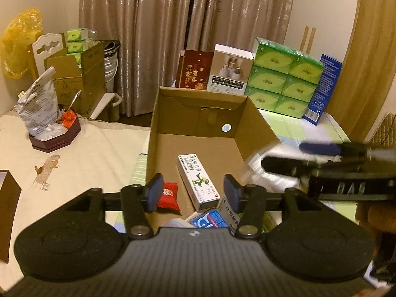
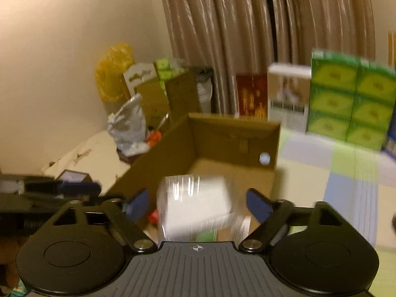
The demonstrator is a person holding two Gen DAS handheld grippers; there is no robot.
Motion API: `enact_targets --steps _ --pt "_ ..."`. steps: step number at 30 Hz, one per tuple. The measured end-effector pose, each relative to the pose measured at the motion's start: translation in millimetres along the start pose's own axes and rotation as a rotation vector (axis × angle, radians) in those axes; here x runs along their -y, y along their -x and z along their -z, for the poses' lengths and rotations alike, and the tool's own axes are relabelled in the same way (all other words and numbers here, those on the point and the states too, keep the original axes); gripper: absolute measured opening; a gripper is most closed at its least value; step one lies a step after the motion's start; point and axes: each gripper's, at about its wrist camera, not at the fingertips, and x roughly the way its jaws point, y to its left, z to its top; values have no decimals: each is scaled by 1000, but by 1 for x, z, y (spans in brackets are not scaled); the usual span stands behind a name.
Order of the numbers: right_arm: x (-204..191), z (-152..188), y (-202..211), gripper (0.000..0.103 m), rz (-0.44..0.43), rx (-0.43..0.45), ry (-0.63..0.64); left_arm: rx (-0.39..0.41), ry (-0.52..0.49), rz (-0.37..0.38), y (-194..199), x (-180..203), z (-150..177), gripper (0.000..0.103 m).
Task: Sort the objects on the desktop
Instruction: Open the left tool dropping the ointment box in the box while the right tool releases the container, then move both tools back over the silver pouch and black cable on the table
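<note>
My left gripper (image 1: pixel 193 193) hangs over the near end of the cardboard box (image 1: pixel 257 123), its blue pads (image 1: pixel 156 193) spread wide with nothing between them. Ahead of them, on the box floor, a white carton (image 1: pixel 198 182) lies flat, running away from me. A red packet (image 1: pixel 169 195) sits just left of it, right beside my left pad. Nearer still, under the gripper body, I see a blue-and-white packet (image 1: pixel 209 220).

My right gripper (image 2: pixel 198 204) is released too, pads (image 2: pixel 258 205) well apart. A clear-wrapped white pack (image 2: pixel 195 205) sits between them over the box (image 2: pixel 235 136), badly blurred; neither pad seems to touch it, and I cannot tell whether it rests on anything. From the left camera, my right gripper (image 1: pixel 284 158) shows off to the right, blurred, above the box's right wall.

Beyond the box stand green tissue packs (image 1: pixel 284 79), a red box (image 1: pixel 195 70) and curtains (image 1: pixel 173 24).
</note>
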Motion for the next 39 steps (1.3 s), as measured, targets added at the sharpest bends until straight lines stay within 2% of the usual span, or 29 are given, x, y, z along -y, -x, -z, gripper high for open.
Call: enact_targets --steps 7,12,15,18,24,39 --pt "12 4 21 86 54 16 -16 4 20 -12 11 -3 7 56" --pt "27 22 44 89 99 -1 -71 8 17 -9 23 6 15 68" --pt "35 32 62 92 126 -2 -117 10 18 -9 30 12 18 71" --pt "39 41 80 97 151 1 -144 20 21 -10 39 20 21 86" --pt "45 56 116 101 188 7 -168 29 3 -17 54 42 25 100" --pt "80 98 203 101 305 46 -213 54 -40 55 77 117 30 101"
